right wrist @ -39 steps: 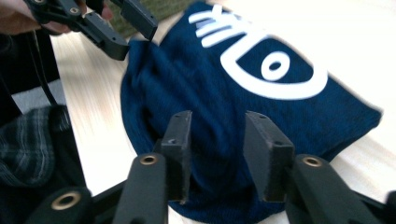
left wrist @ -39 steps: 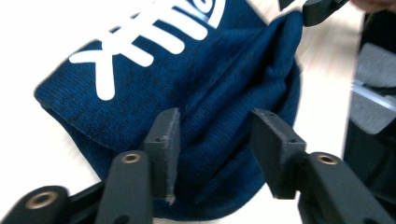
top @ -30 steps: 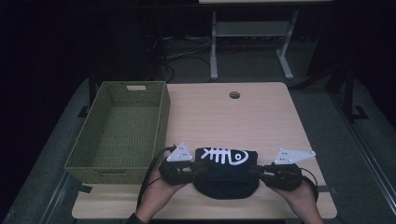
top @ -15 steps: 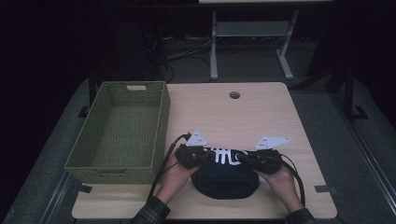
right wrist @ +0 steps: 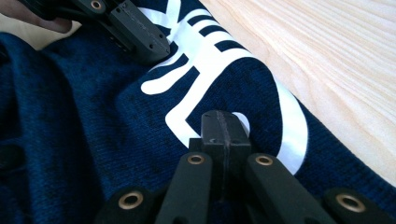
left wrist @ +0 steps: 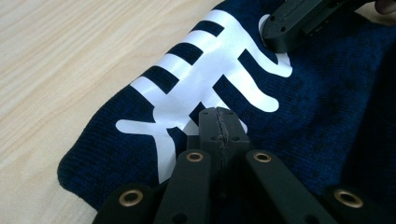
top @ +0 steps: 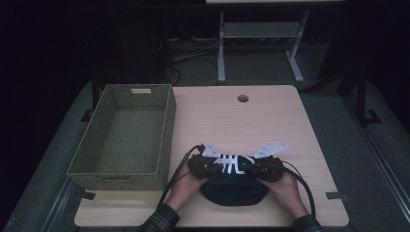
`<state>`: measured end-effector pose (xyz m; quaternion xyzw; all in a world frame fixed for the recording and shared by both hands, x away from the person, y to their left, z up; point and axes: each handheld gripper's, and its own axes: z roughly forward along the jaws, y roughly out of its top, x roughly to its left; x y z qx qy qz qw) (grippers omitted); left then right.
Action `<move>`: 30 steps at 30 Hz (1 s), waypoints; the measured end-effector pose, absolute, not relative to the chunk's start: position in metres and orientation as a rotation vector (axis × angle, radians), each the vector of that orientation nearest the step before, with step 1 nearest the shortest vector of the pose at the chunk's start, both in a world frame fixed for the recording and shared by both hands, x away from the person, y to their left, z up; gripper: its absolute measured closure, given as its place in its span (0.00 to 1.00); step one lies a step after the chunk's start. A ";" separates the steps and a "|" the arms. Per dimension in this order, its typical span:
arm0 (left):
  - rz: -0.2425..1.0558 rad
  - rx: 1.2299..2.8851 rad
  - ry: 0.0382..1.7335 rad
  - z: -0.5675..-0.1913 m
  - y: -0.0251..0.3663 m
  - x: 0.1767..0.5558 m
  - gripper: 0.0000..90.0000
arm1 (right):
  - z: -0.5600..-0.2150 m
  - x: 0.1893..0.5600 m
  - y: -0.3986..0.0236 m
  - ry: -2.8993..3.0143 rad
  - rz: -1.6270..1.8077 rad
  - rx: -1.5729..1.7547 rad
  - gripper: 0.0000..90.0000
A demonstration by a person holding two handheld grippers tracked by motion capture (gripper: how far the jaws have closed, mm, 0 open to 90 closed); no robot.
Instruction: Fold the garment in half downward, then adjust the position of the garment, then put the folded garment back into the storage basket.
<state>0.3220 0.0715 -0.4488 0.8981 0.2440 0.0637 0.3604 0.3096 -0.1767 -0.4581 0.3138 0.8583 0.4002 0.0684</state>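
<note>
Here one dark knit hat (top: 233, 186), one basket (top: 123, 137), two grippers' jaws closed

Basket: green woven basket (top: 123, 137) — rectangular, on the table's left part, a handle slot in its far wall.
Table: light wooden table (top: 270, 121) with a round cable hole (top: 242, 98) near its far edge.
Background: white metal frame (top: 261, 34) on the dark floor beyond — cables beside it.

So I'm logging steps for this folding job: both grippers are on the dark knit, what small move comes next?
Probably lift both together: the left gripper and right gripper sit shut on the knit garment, which lies flat beside the basket.
</note>
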 end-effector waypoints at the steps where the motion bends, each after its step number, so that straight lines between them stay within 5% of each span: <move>1: 0.155 2.290 0.637 -0.447 0.073 0.322 1.00 | -0.457 0.309 -0.177 2.585 1.206 0.947 1.00; 11: 0.172 2.218 0.659 -0.431 0.093 0.314 1.00 | -0.441 0.294 -0.194 2.476 1.326 0.914 1.00; 14: 0.171 2.201 0.668 -0.426 0.097 0.309 0.98 | -0.440 0.292 -0.202 2.455 1.325 0.925 0.91; 30: 0.199 2.127 0.790 -0.427 0.125 0.294 0.46 | -0.444 0.265 -0.256 2.318 1.234 1.118 0.39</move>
